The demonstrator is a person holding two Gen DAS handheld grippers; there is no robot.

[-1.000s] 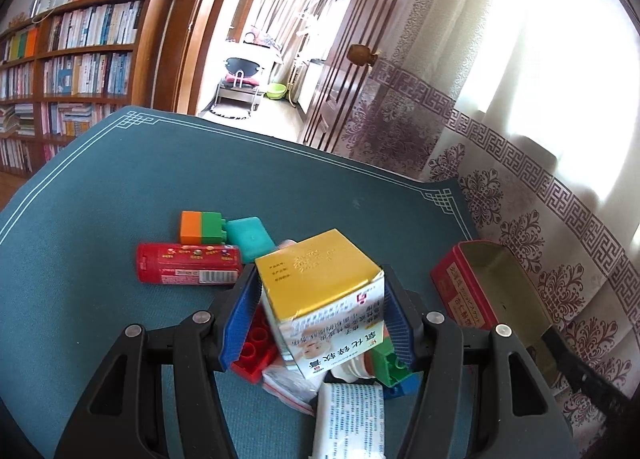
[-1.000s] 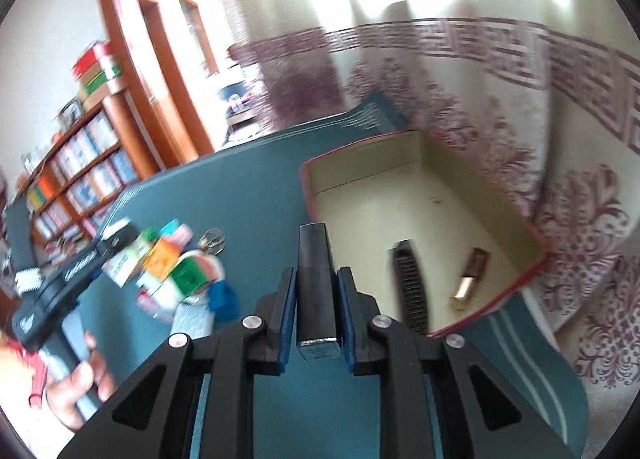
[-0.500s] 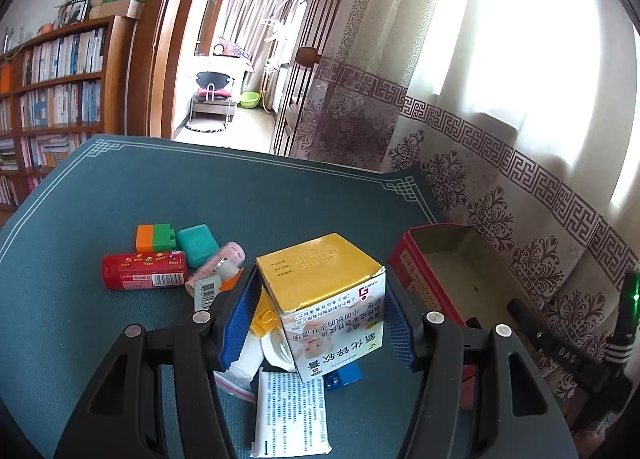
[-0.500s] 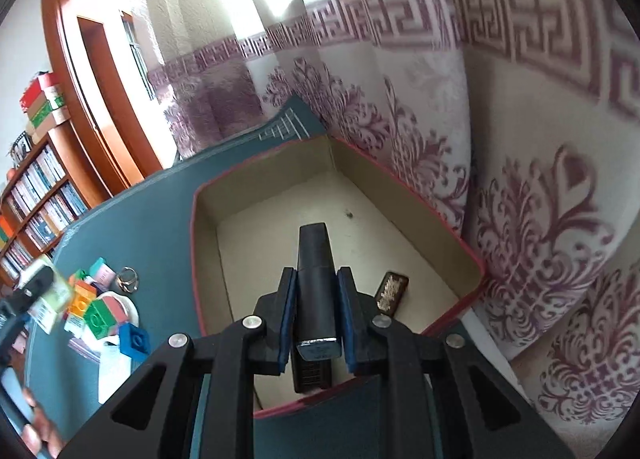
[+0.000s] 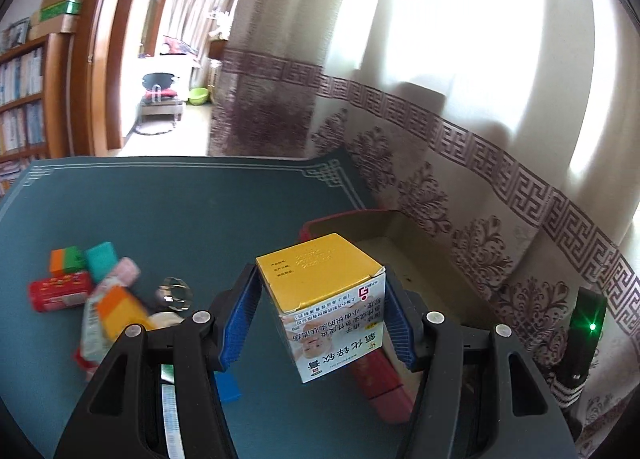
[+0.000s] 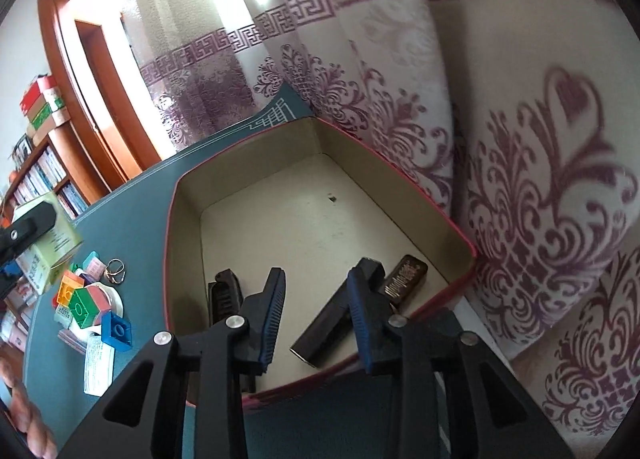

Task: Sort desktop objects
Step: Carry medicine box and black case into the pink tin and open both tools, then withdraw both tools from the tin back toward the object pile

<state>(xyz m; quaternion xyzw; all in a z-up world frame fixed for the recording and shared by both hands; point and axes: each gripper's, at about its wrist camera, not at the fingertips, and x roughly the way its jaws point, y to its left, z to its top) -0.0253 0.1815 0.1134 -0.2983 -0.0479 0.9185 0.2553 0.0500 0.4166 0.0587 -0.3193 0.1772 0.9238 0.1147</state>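
Three dark items lay in the red-walled, cream-lined box [image 6: 400,175], the opening right hand-held gripper [image 6: 316,299] empty above it, while the left hand-held gripper [image 5: 320,311] clamped a yellow-topped white carton [image 5: 328,299], small clutter [image 6: 88,299] remaining on the green counter [image 5: 168,211].

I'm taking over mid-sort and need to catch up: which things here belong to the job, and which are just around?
In the job:
- yellow-topped carton, clamped in left gripper
- red box, holding black bar, dark comb, small brown tin
- right gripper, opening, nothing between its pads
- toy bricks, ring, red tube

Just around:
- patterned curtain
- bookshelf
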